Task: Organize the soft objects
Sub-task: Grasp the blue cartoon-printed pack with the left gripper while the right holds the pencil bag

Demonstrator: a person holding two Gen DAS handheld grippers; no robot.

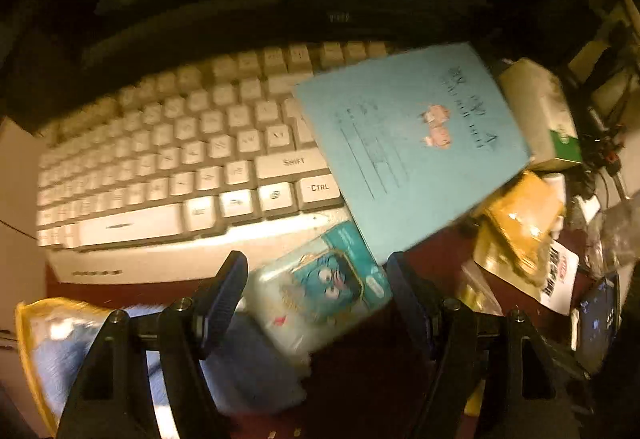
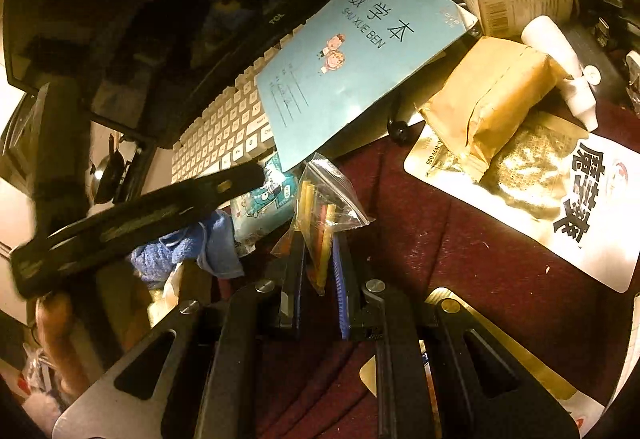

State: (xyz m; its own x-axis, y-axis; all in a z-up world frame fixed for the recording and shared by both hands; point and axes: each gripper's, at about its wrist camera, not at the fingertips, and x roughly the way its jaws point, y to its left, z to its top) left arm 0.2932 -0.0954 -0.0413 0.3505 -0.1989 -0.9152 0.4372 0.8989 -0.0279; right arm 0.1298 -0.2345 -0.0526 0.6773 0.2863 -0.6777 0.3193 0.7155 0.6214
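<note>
The left gripper has its jaws spread wide and holds nothing. Right between them, on the dark red table, lies a soft teal tissue pack with a cartoon face. Its long side runs slanted, from low on the left up to the right, so the jaws sit on either side of it but do not touch it. The far end of the pack is tucked under the light blue paper notebook, just beside the white keyboard. A fluffy blue cloth lies close on the left, so room is tight there.

The right gripper is clenched on a small clear plastic bag of coloured sticks. It is just beside the pack too, but busy.
</note>
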